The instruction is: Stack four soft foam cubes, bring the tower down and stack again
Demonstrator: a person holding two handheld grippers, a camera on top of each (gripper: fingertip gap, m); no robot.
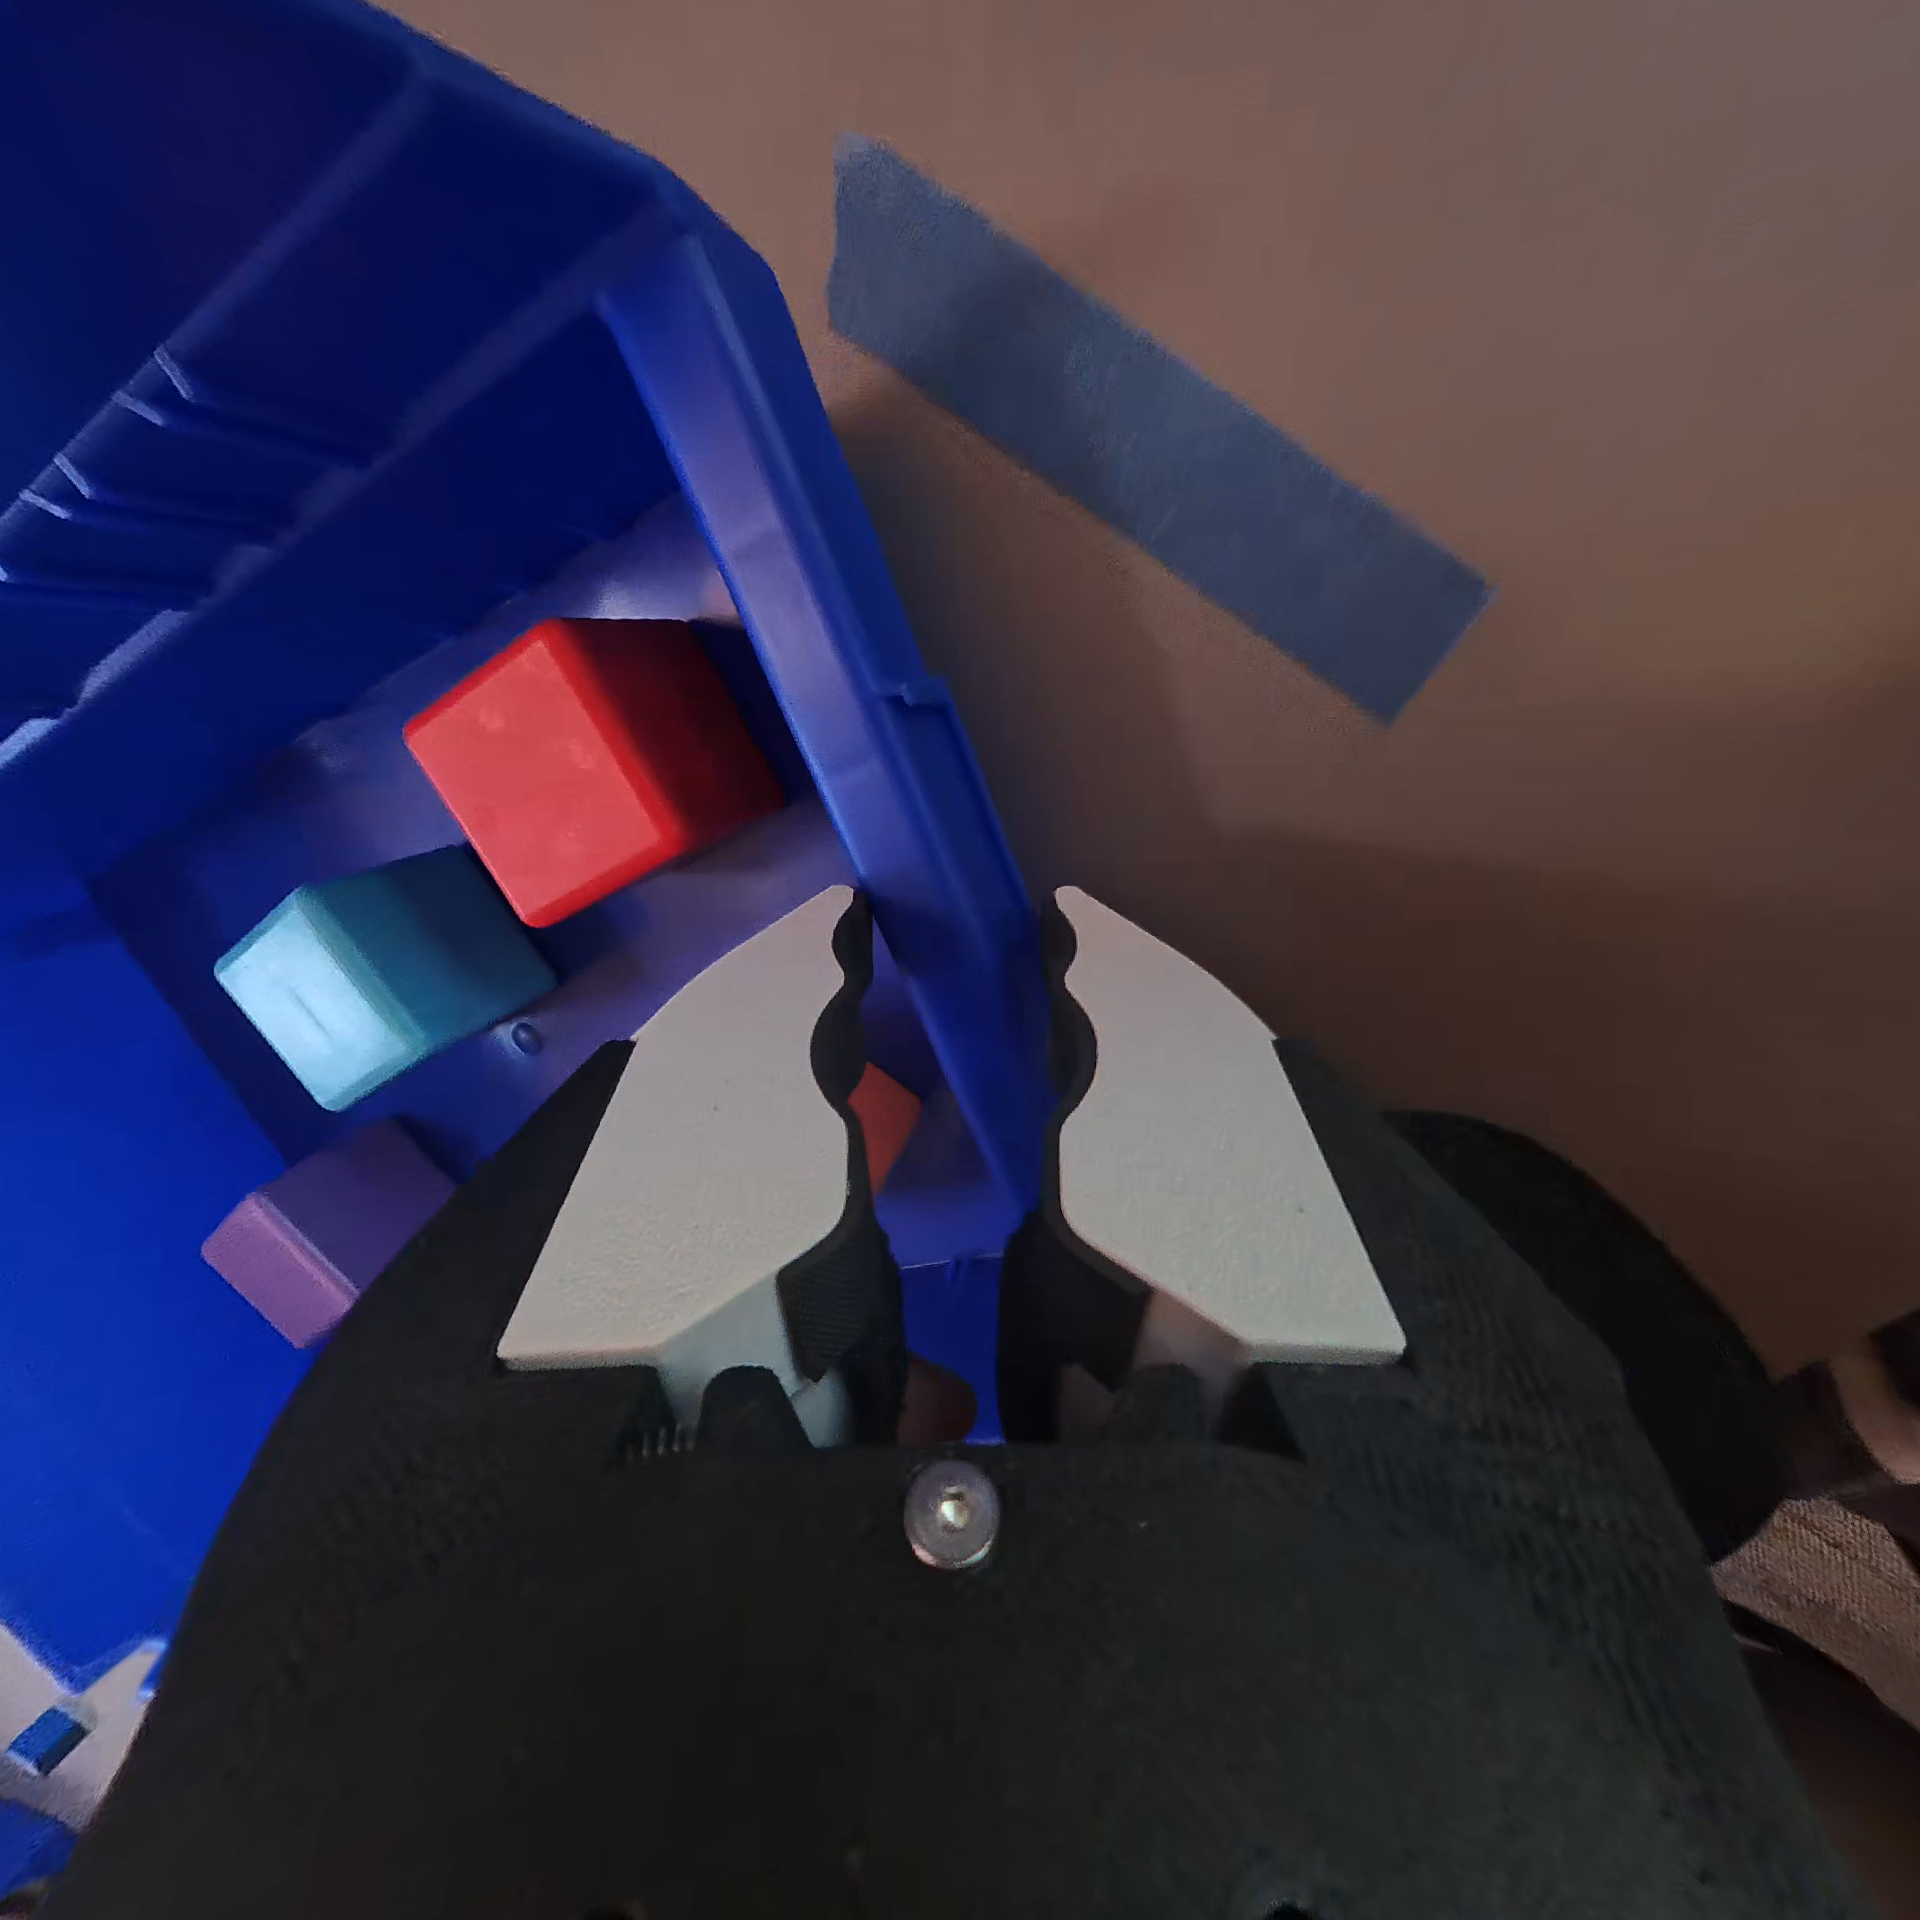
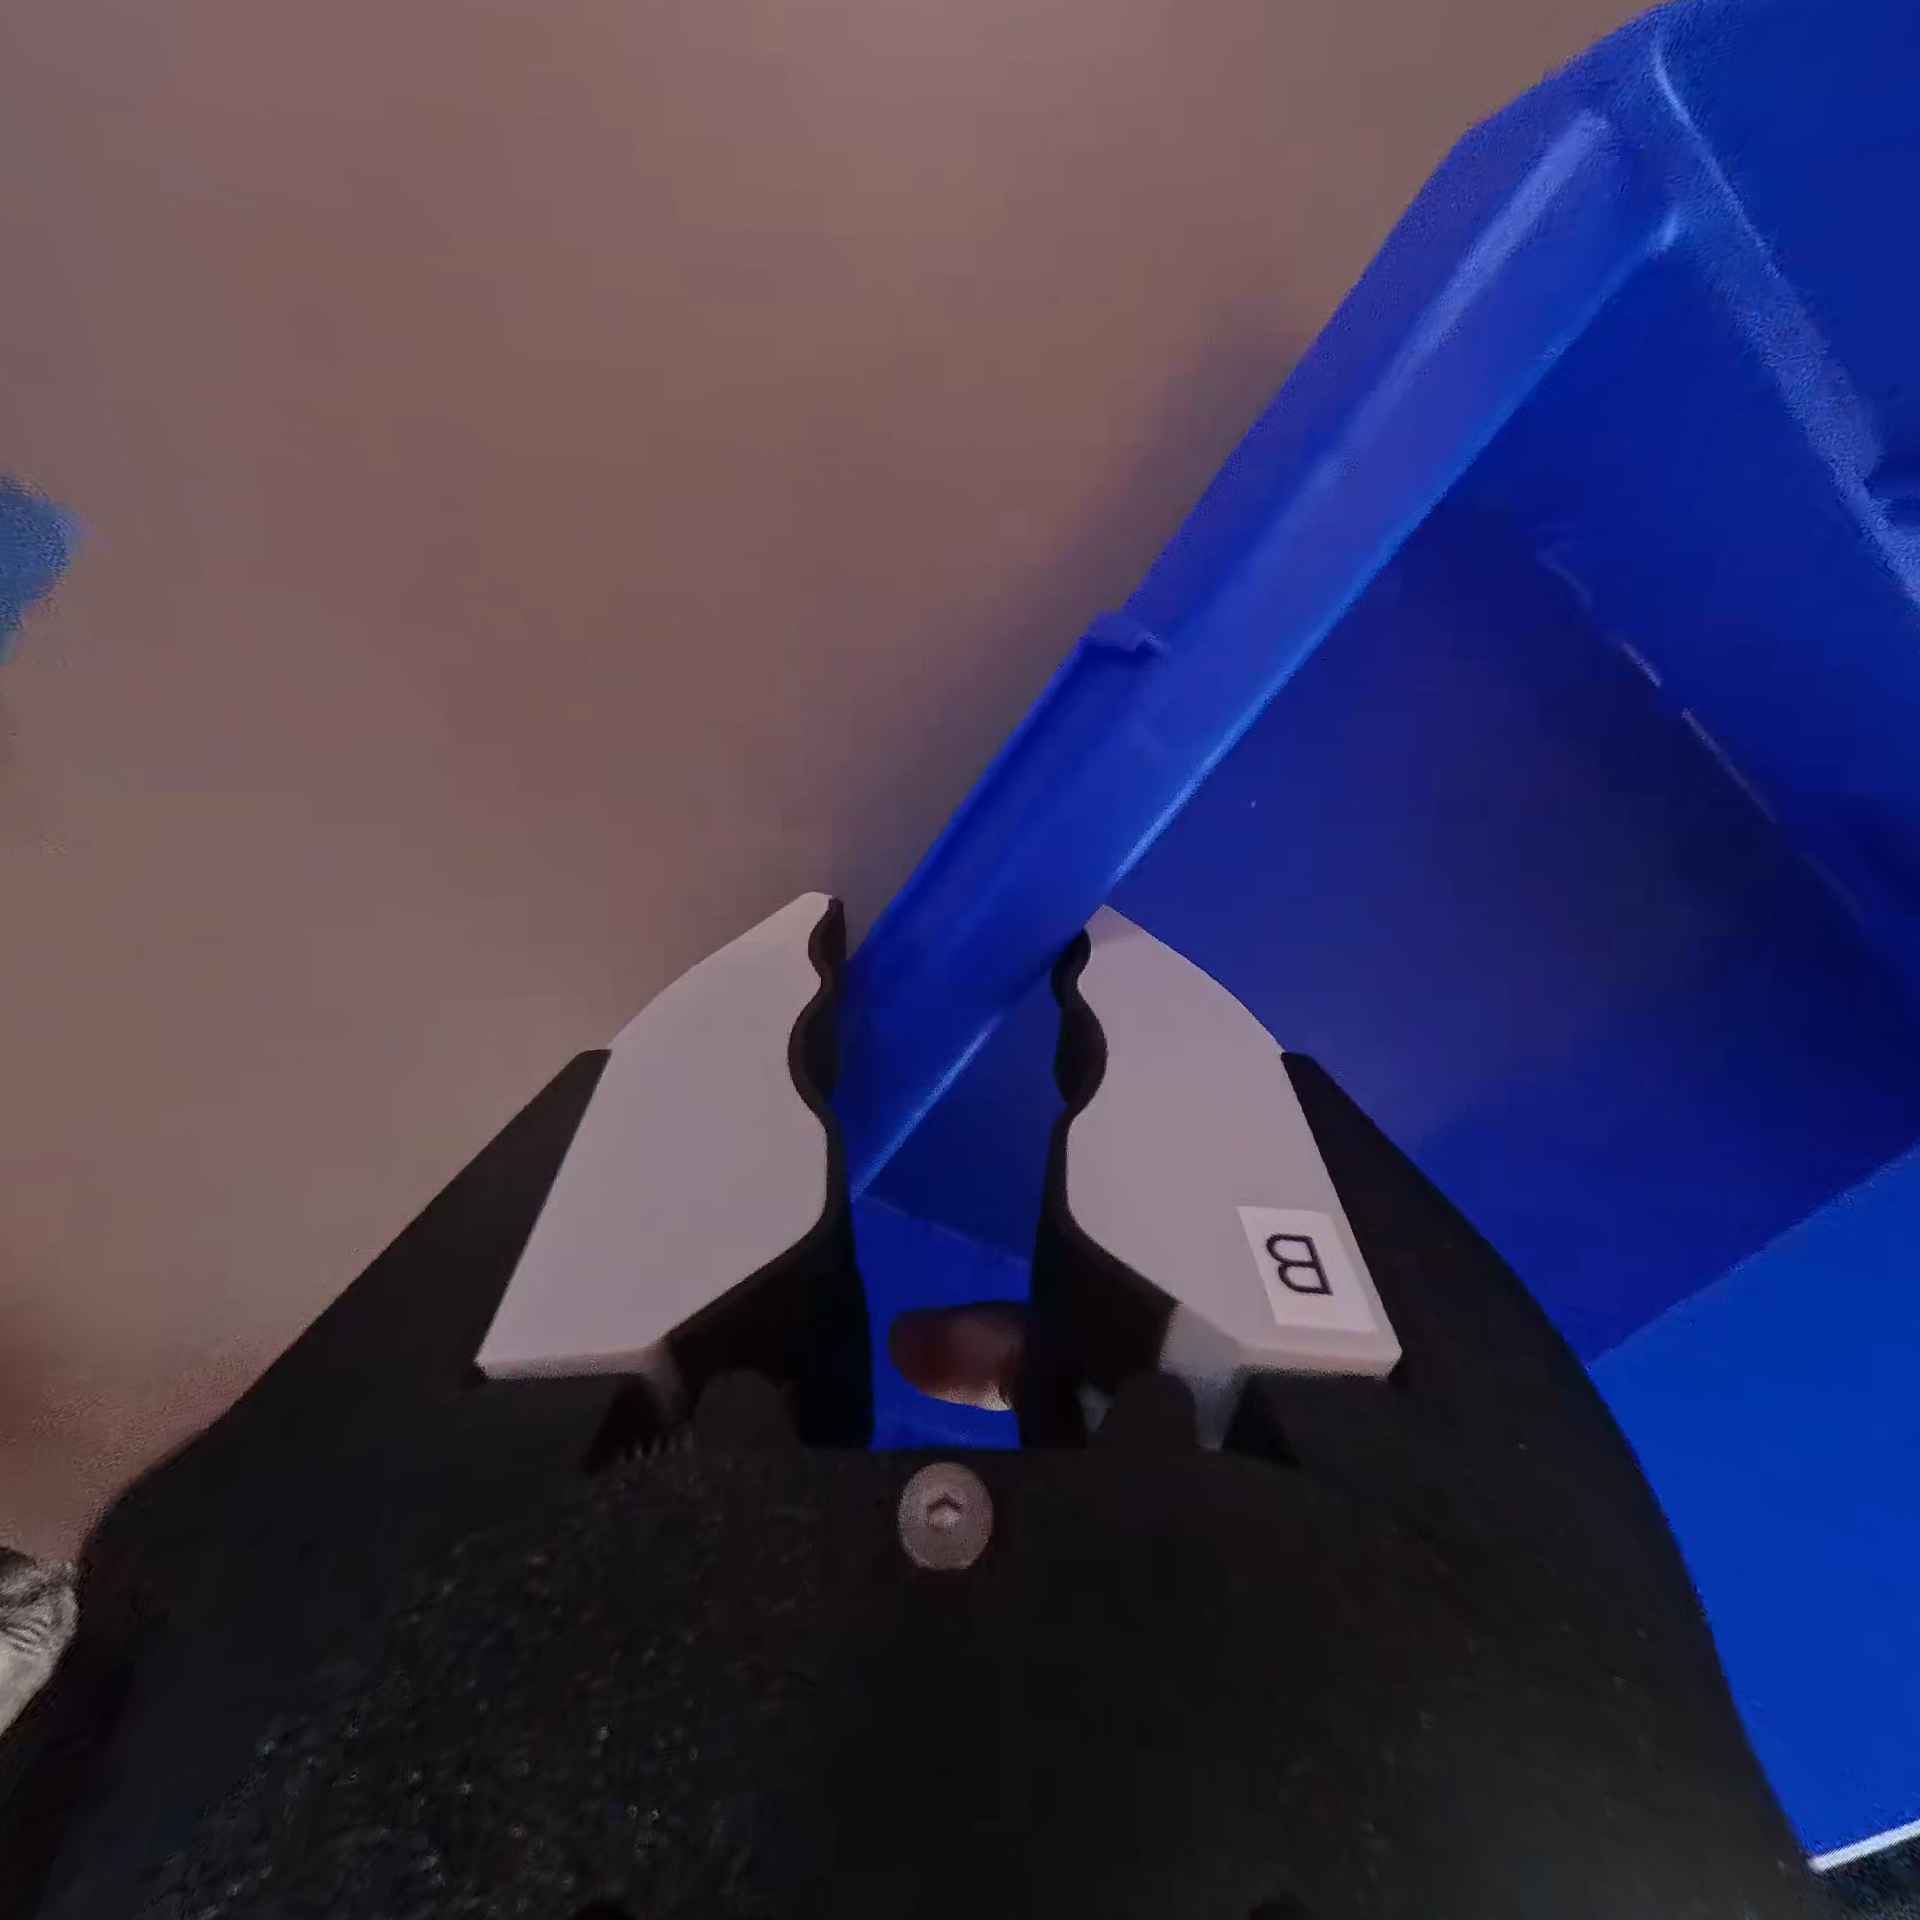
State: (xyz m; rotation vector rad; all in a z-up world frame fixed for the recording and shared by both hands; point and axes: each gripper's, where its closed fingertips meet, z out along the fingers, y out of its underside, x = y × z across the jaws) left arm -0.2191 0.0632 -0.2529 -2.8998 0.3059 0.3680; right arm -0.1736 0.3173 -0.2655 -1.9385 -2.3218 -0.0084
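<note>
Both grippers, left gripper (image 1: 954,914) and right gripper (image 2: 951,925), clamp the blue bin (image 1: 790,582) rim at 12 o'clock; red cube (image 1: 582,764) and teal cube (image 1: 364,977) inside, nothing stacked yet.

Bin (image 1: 790,540): wall between my left claw (image 1: 956,914) tips; three cubes (image 1: 582,769) inside, left of that wall. Tape strip (image 1: 1143,416) on bench (image 1: 1455,156), right of bin.

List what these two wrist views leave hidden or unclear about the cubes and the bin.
- Fourth cube: in the left wrist view only an orange-red sliver shows behind the left gripper.
- Purple cube: lower part covered by the gripper body.
- Blue bin: cut off by the frame's edges, motion-blurred.
- Right wrist view: no cubes visible inside the bin; the right gripper hides the rim it straddles.
</note>
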